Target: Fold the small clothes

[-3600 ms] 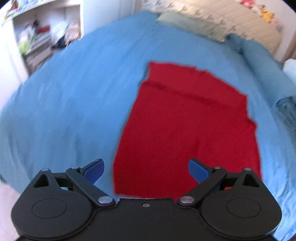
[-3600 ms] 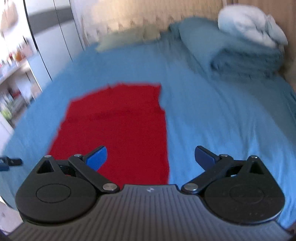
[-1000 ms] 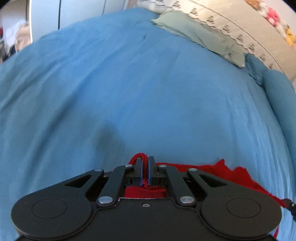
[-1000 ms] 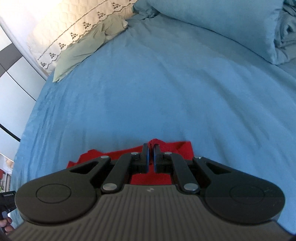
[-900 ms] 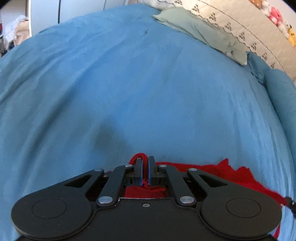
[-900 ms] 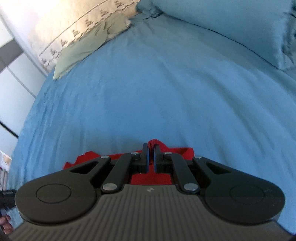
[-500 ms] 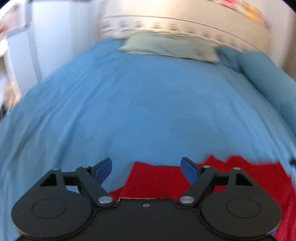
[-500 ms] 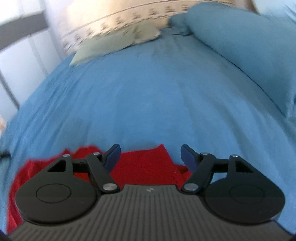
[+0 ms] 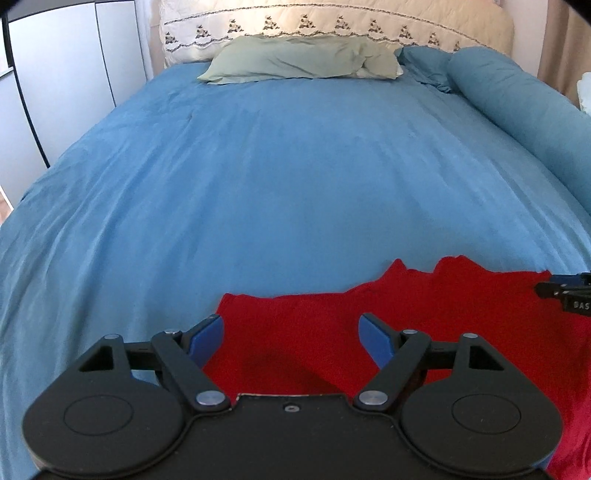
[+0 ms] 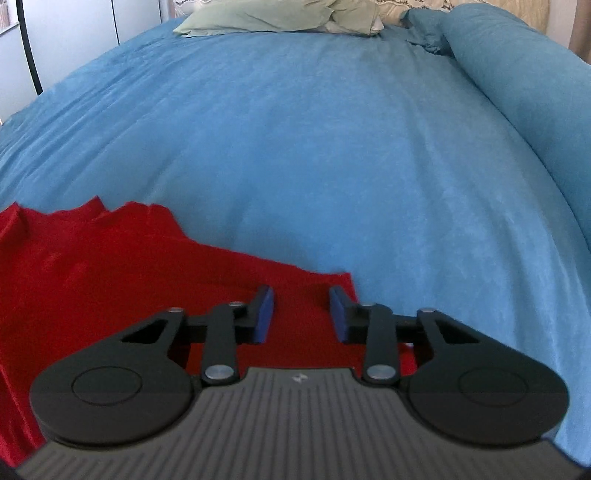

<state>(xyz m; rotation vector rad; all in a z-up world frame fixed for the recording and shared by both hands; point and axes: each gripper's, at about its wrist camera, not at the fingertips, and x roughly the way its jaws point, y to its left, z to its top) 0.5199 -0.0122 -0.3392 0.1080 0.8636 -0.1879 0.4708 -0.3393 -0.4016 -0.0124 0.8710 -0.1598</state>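
Observation:
A red garment (image 9: 424, 314) lies folded on the blue bedspread (image 9: 295, 177), its far edge uneven. My left gripper (image 9: 291, 336) is open and empty, just above the garment's left part. In the right wrist view the garment (image 10: 110, 266) fills the lower left. My right gripper (image 10: 302, 314) is open and empty over the garment's right corner, its jaws narrower apart than the left's. The right gripper's tip (image 9: 565, 293) shows at the right edge of the left wrist view.
A pale green pillow (image 9: 303, 61) lies at the headboard (image 9: 332, 22). A rolled blue duvet (image 9: 517, 107) runs along the right side. White wardrobe doors (image 9: 55, 85) stand to the left of the bed.
Both grippers were shut on the garment's edge a second ago. They have let go and opened, and the garment now lies flat on the bed. The right jaws have narrowed since half a second ago.

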